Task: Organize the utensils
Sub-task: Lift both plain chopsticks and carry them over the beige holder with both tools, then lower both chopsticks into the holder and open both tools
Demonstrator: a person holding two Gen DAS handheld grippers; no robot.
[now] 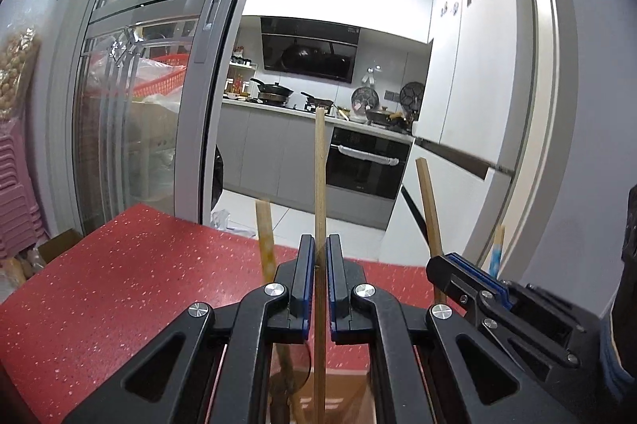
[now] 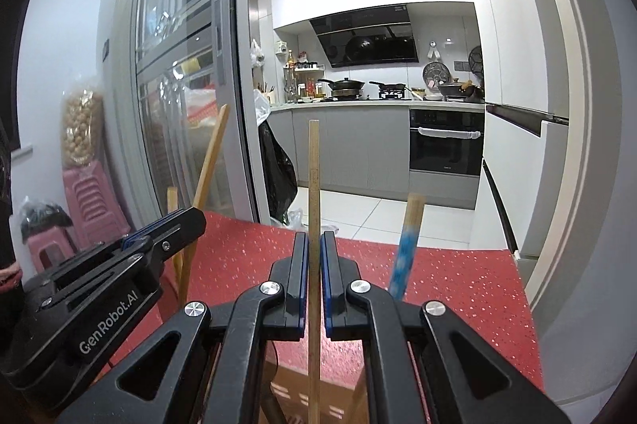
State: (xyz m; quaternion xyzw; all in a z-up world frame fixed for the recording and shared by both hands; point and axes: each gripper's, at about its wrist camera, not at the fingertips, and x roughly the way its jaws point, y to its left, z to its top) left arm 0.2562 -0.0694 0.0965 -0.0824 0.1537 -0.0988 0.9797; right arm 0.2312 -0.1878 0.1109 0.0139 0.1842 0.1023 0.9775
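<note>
My left gripper clamps one chopstick, my right gripper another chopstick. Both stand upright between my fingers, their lower ends reaching down toward the brown box directly below, over the red table.

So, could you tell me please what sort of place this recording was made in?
A home, most likely a dining spot just outside a kitchen. Through the sliding glass door you can see a range hood, pans on a stove and a built-in oven, with a red speckled table up front.
</note>
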